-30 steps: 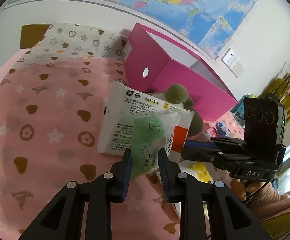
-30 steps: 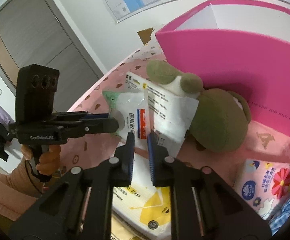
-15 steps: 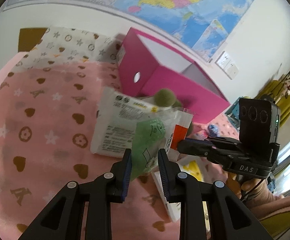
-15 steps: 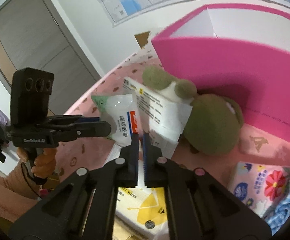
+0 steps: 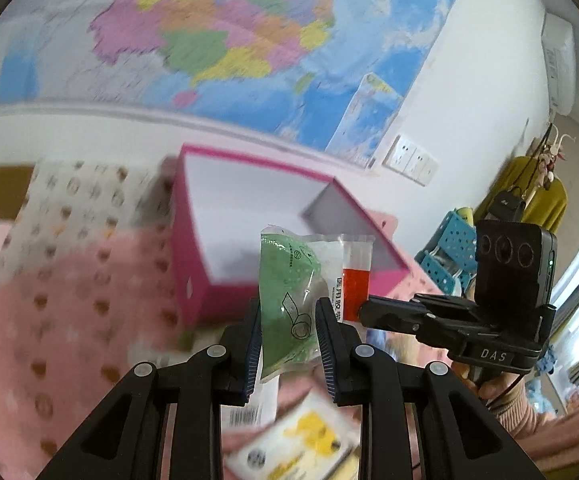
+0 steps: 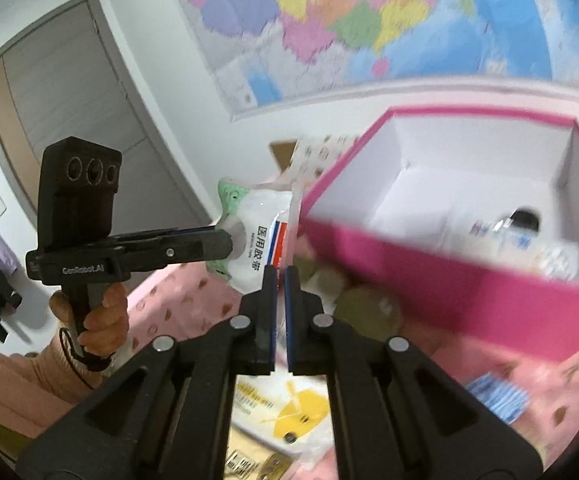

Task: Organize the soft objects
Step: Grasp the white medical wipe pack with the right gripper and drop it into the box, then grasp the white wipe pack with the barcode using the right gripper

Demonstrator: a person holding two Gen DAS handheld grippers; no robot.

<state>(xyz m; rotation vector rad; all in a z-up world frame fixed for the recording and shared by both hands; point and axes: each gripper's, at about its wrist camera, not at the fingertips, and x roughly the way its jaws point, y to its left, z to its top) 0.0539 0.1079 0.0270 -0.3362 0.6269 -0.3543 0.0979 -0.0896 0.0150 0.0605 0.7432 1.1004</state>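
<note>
A clear plastic bag [image 5: 289,296] with a green side and a red-striped white label hangs in the air, held at both ends. My left gripper [image 5: 288,312] is shut on its green part. My right gripper [image 6: 280,274] is shut on the bag's thin label edge [image 6: 285,236]. In the left wrist view the right gripper [image 5: 363,312] reaches in from the right. In the right wrist view the left gripper [image 6: 229,240] reaches in from the left, with a hand on its handle. The open pink box [image 5: 193,264] stands just behind the bag.
The pink box [image 6: 449,280] holds a bottle and white packs at its right end. A green plush toy [image 6: 365,308] lies against the box front. A yellow wipes pack [image 6: 289,408] lies below on the pink patterned bedspread [image 5: 49,320], and a blue checked item [image 6: 497,396] at the right.
Both grippers have risen with the bag, lifting it off the bed to box-rim height. The right jaws have closed onto the bag's edge. The box interior has come into view.
</note>
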